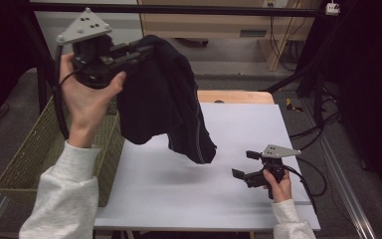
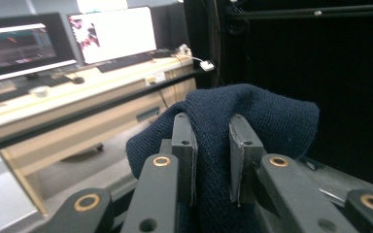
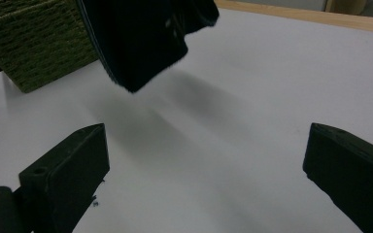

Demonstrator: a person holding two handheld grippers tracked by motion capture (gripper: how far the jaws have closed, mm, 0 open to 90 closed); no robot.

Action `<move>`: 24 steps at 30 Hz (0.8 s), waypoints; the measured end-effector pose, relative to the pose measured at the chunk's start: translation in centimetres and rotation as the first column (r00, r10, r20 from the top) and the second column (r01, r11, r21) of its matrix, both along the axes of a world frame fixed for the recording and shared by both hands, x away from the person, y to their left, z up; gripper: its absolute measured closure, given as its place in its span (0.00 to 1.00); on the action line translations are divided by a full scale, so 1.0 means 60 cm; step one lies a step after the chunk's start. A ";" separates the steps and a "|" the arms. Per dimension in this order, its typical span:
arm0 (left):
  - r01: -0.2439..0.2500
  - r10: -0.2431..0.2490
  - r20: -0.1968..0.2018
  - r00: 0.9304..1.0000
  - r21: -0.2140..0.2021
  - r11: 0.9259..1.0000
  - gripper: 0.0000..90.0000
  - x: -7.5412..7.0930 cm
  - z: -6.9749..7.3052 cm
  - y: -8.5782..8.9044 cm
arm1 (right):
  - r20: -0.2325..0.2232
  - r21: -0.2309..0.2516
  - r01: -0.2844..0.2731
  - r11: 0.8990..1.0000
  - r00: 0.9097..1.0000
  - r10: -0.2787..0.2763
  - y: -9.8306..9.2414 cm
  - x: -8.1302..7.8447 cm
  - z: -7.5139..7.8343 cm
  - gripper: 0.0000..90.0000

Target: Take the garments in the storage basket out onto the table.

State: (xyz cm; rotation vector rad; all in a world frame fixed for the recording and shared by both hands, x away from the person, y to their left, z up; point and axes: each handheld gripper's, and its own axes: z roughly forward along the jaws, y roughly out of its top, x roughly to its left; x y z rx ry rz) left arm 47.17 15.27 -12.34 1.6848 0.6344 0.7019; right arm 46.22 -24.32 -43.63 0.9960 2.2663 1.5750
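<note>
A dark navy knitted garment (image 1: 164,99) hangs in the air over the left part of the white table top (image 1: 238,134), clear of the surface. My left gripper (image 1: 146,50), held high at the upper left, is shut on a bunched fold of it; the knit (image 2: 252,116) bulges between the two pads (image 2: 184,145). The garment's lower end (image 3: 145,43) dangles above its shadow on the table. My right gripper (image 1: 242,164) rests low at the right front of the table, jaws wide apart with nothing between them, pointing toward the garment.
A woven green basket (image 1: 45,149) stands off the table's left edge, under my raised left arm. A desk with monitors (image 2: 53,43) lies beyond. Black frame bars (image 1: 179,9) and cables (image 1: 318,124) run along the back and right side.
</note>
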 end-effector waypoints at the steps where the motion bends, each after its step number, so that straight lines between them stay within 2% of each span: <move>1: 0.008 -0.008 -0.008 1.000 0.003 1.000 0.84 0.004 -0.005 -0.012 | 0.000 -0.001 0.000 1.000 1.000 0.000 0.000 0.000 0.000 0.03; 7: 0.044 -0.040 -0.053 0.998 0.071 0.996 0.84 0.028 -0.040 -0.080 | 0.005 0.000 -0.004 1.000 1.000 0.004 -0.002 -0.001 0.001 0.03; 10: 0.058 -0.052 -0.073 0.996 0.080 0.995 0.84 0.041 -0.057 -0.102 | 0.006 0.002 -0.002 1.000 1.000 0.001 -0.002 -0.001 0.001 0.03; 20: 0.106 -0.097 -0.137 0.986 0.058 0.993 0.84 0.072 -0.104 -0.125 | 0.001 -0.002 0.000 1.000 1.000 0.000 -0.003 -0.001 0.000 0.03; 24: 0.121 -0.105 -0.165 0.981 0.088 0.989 0.83 0.078 -0.128 -0.130 | 0.002 0.002 0.002 1.000 1.000 -0.002 -0.003 -0.001 0.000 0.03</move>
